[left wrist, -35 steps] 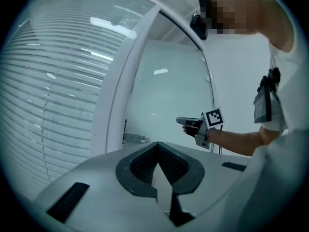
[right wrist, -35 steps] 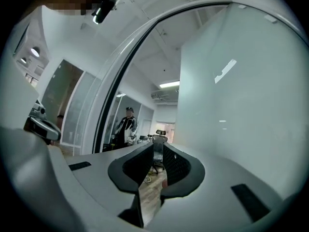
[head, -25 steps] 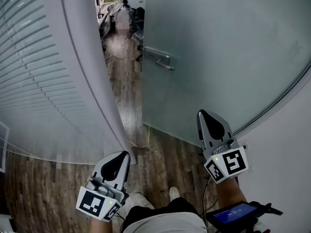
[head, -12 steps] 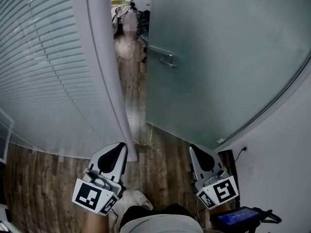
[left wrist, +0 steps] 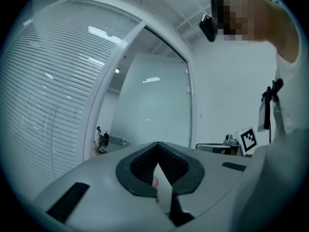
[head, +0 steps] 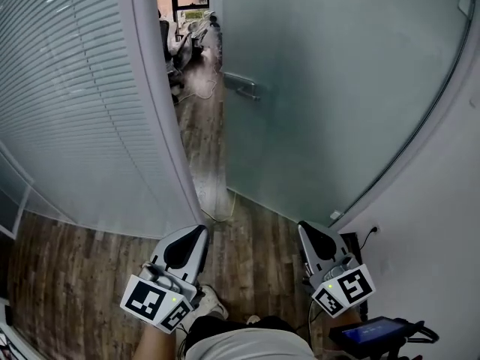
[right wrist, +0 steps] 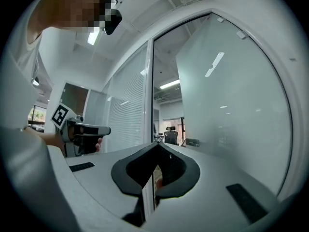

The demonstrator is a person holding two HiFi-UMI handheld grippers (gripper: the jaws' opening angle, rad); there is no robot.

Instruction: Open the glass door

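The frosted glass door (head: 315, 88) stands swung open, its metal handle (head: 241, 85) at the edge beside the gap. The door (left wrist: 154, 100) also fills the middle of the left gripper view, and the door (right wrist: 227, 100) and handle (right wrist: 192, 142) show at the right of the right gripper view. My left gripper (head: 201, 229) is low at the left, shut and empty, well short of the door. My right gripper (head: 304, 225) is low at the right, also shut on nothing, near the door's bottom corner without touching it. Both point level towards the doorway.
A glass wall with slatted blinds (head: 75, 103) and a white frame post (head: 161, 103) bound the doorway on the left. A white wall (head: 442, 223) with a socket (head: 373, 230) closes the right. Office chairs and cables (head: 187, 36) lie beyond the gap. The person's shoe (head: 210, 302) stands on wooden floor.
Both grippers have drawn back from the door, which now looks farther off. The right gripper has sunk lower in view. The door stays swung open and both jaws stay shut.
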